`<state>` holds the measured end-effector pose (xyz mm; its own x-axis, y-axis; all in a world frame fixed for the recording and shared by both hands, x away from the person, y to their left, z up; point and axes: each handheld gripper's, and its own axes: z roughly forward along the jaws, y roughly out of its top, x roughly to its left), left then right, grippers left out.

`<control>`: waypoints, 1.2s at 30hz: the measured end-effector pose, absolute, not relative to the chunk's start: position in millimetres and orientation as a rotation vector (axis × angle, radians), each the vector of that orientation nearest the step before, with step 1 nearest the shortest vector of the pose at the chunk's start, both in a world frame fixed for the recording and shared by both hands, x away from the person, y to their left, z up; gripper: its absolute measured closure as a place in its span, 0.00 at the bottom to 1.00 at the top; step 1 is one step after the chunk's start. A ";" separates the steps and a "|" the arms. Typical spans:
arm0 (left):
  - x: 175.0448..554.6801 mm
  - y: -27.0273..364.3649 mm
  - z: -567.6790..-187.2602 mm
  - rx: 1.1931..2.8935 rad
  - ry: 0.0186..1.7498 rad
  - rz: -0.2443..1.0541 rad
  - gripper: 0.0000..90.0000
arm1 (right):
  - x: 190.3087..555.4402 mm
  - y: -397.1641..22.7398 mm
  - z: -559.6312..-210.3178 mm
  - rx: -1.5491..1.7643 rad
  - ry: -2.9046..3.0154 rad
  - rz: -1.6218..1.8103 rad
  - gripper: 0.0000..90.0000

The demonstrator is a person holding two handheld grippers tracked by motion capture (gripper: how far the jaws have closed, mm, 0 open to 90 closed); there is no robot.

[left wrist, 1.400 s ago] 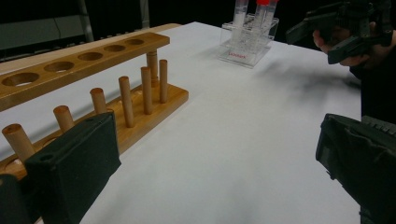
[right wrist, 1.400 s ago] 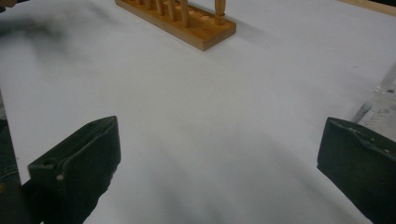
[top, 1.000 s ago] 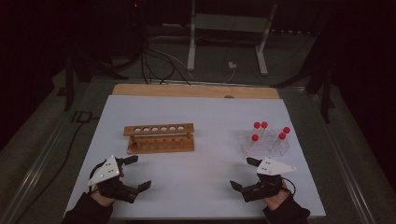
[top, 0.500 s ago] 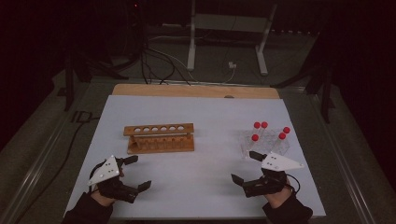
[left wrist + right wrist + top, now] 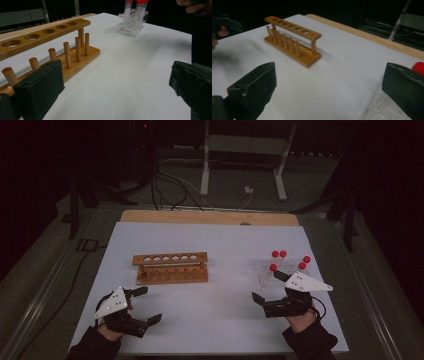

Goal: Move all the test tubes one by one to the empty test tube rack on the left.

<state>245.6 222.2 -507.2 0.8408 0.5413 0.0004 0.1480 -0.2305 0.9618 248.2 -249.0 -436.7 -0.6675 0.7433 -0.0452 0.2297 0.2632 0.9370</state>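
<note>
The right hand-held gripper [image 5: 270,292] hangs wide open and empty, just at 6 o'clock of the clear rack [image 5: 272,276] of red-capped tubes [image 5: 283,254] on the white surface [image 5: 225,245]. The left hand-held gripper [image 5: 150,305], also wide, sits at 7 o'clock of the wooden rack [image 5: 171,268].

Both grippers' jaws spread wide

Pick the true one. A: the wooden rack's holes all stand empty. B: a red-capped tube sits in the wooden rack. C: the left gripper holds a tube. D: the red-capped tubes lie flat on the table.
A: the wooden rack has open holes, while the red-capped tubes stand in the clear rack.
</note>
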 end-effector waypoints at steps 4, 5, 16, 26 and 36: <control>245.5 221.9 -507.4 1.792 0.527 0.397 0.01 | 256.2 -253.5 -434.1 0.907 2.032 1.400 0.00; 245.5 221.9 -507.4 1.792 0.527 0.397 0.01 | 258.2 -254.9 -433.4 0.915 2.025 1.393 0.00; 245.4 221.9 -507.5 1.787 0.529 0.392 0.01 | 278.6 -270.6 -430.7 1.027 1.915 1.318 0.00; 245.4 221.7 -507.5 1.791 0.527 0.386 0.01 | 290.8 -277.2 -445.4 1.122 1.914 1.218 0.01; 245.3 221.9 -507.6 1.791 0.527 0.387 0.01 | 298.6 -275.0 -459.4 1.209 1.975 1.104 0.17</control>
<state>245.3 221.9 -507.6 0.8435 0.5371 -0.0076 0.1540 -0.2282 0.9614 298.6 -275.0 -459.4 -0.4303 0.9015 -0.0467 0.4326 0.2513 0.8659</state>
